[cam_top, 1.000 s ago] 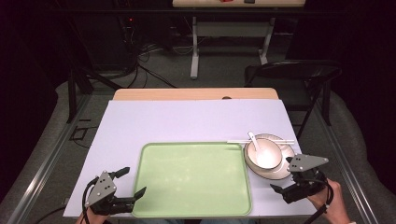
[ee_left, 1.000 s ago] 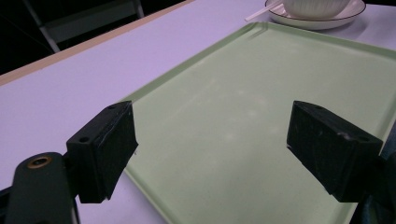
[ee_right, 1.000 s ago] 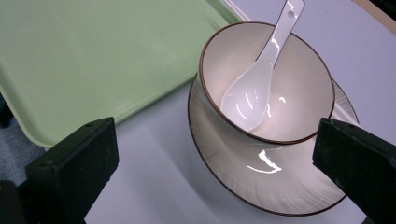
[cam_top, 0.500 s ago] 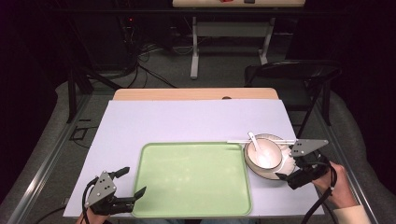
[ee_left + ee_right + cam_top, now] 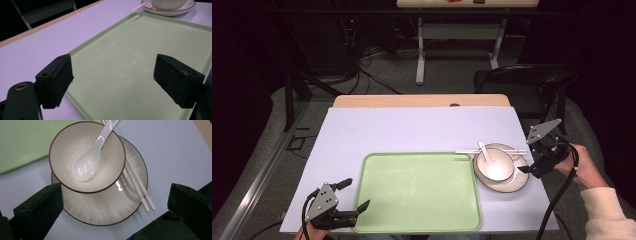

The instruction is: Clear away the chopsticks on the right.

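Beside the plate (image 5: 507,182) rim, right gripper (image 5: 526,169) fingers apart; left gripper (image 5: 354,199) fingers apart over tray (image 5: 417,192) edge.

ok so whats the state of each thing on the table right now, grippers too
tray: flat on the table, nothing on it
plate: beside the tray, bowl and chopsticks on it
bowl: upright on the plate, holding just the spoon
spoon: lying in the bowl, handle out over the rim
chopsticks: pair laid across the plate behind the bowl
left gripper: open, at the tray's near corner
right gripper: open, over the plate, holding nothing
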Demonstrator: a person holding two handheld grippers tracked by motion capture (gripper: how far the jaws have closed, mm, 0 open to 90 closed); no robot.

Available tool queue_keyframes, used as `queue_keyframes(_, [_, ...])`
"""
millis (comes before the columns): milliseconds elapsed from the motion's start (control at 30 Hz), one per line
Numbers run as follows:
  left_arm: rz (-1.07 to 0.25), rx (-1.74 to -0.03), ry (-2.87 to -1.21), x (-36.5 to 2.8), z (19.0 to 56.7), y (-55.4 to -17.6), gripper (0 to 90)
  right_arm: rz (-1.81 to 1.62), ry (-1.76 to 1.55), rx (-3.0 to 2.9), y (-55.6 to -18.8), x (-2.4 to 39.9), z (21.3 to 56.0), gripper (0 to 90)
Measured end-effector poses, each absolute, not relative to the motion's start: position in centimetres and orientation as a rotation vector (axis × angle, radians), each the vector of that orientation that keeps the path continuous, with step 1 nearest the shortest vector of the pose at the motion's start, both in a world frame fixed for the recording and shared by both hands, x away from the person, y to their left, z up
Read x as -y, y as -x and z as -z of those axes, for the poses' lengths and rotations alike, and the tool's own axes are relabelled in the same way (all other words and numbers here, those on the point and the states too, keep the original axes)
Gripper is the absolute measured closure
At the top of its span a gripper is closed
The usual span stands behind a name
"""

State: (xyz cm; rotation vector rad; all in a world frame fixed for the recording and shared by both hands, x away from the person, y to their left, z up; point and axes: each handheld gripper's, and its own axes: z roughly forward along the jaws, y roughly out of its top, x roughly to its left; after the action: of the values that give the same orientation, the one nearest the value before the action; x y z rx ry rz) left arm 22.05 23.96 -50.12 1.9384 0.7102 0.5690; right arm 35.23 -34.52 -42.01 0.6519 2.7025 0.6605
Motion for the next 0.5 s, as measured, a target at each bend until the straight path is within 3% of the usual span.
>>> queue_keyframes(500, [-0.565, -0.707, -1.951, -23.9, 50.1, -22.1, 15.8, -0.543, -0.643, -2.806, -40.9, 34.8, 43.0, 0.0])
